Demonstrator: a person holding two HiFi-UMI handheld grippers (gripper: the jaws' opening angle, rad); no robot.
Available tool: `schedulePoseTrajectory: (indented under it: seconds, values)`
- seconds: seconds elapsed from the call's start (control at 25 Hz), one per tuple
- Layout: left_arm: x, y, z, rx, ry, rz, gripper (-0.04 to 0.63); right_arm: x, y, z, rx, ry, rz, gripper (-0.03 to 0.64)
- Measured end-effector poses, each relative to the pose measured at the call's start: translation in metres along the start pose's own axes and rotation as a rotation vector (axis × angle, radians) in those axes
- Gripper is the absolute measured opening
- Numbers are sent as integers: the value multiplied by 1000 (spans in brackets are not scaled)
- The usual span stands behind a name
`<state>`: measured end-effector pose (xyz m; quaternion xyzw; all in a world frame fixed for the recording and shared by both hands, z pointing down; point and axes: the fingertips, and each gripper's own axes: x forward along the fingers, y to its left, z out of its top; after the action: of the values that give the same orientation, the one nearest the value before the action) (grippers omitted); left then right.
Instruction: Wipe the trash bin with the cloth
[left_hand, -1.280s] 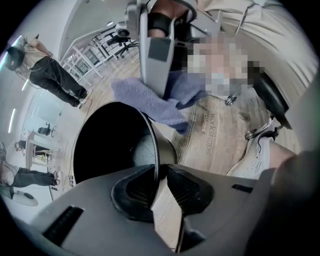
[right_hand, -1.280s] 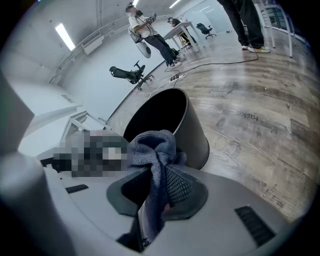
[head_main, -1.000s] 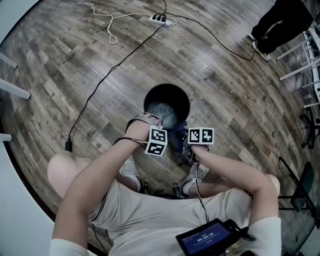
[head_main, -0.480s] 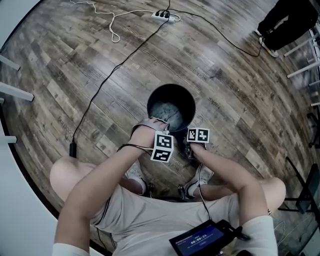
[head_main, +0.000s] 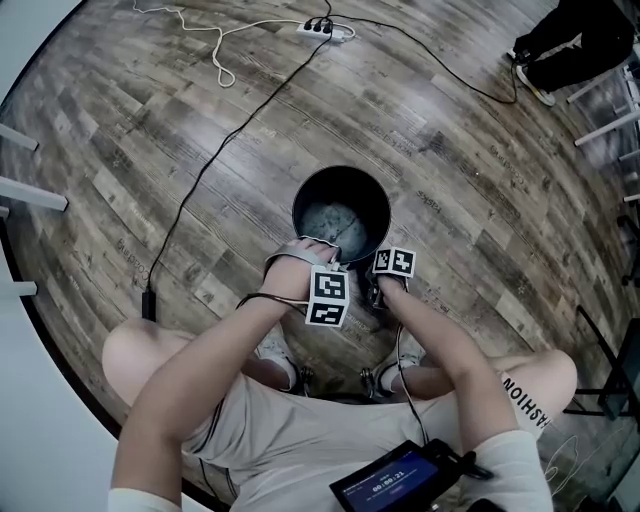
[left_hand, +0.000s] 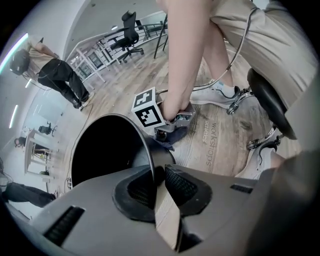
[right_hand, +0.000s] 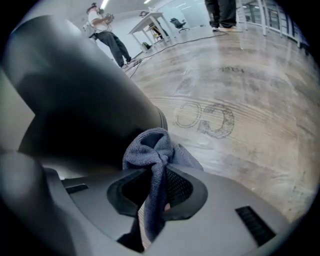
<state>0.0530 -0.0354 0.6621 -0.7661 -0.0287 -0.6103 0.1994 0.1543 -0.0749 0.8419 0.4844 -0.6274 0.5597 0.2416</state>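
Left tongs clamp bin; right tongs, cloth.

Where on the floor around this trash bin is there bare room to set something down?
Bare floor right of the trash bin, and left beyond the cable. Crowded at its near side: left claw, right claw, cloth, shoes.

The wood-plank floor bears the black trash bin, a power strip and a long black cable

Black trash bin, grey-blue cloth, grey-brown wood-grain floor (streaky planks), black-and-white squares on marker cube
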Motion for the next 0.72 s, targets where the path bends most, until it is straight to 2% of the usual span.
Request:
schedulePoseTrajectory:
  seconds: [0.16, 0.32, 0.48, 0.72]
  values:
    - [-3, -1, 1, -18, -24, -13, 62, -36, 9, 8, -113, 47, -10, 63]
    - [-4, 0, -7, -15, -11, -20, 115, -84, 25, 16, -193, 71, 12, 63]
    - [-3, 1, -23, -7, 30, -23, 153, -134, 51, 22, -205, 49, 54, 63]
    - [0, 4, -34, 2, 66, 8, 152, -187, 102, 22, -171, -11, 155, 63]
